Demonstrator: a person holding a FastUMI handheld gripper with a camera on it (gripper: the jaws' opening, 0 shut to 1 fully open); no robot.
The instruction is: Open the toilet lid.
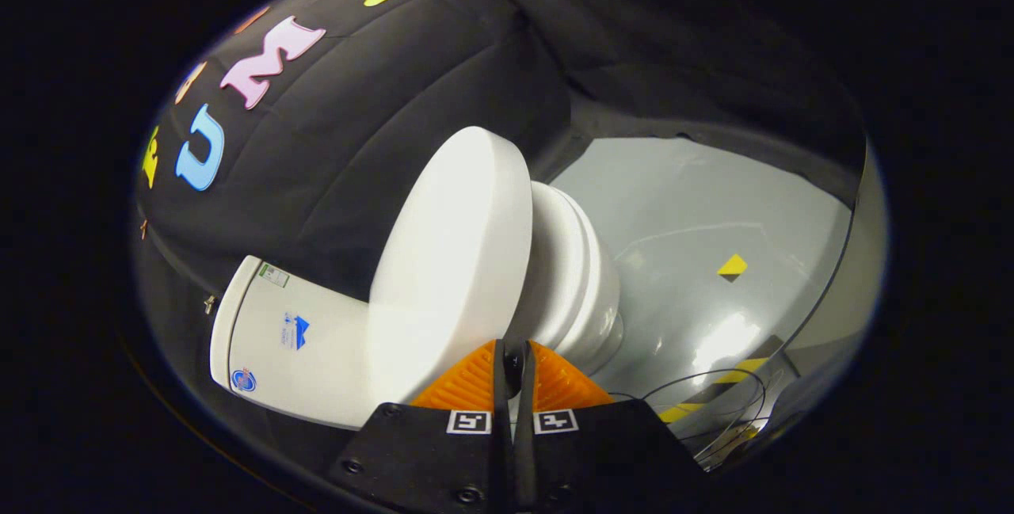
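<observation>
Gripper (513, 363): fingers nearly together, a narrow slit between them, their tips at the rim of the white oval plastic toilet lid (447, 260); a grip on it cannot be confirmed. Lid stands raised off the white ceramic bowl (582, 292), beside the white cistern (293, 348).

White toilet, grey floor

My toilet lid (451, 260) was plain white; at three o'clock, the grey floor (681, 205) carried yellow-black tape (732, 267).

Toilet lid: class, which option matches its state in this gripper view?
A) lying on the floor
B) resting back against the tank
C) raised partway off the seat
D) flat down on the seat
C: the toilet lid stands tilted up, a gap separating it from the seat, just ahead of the closed gripper, short of the tank.
</observation>
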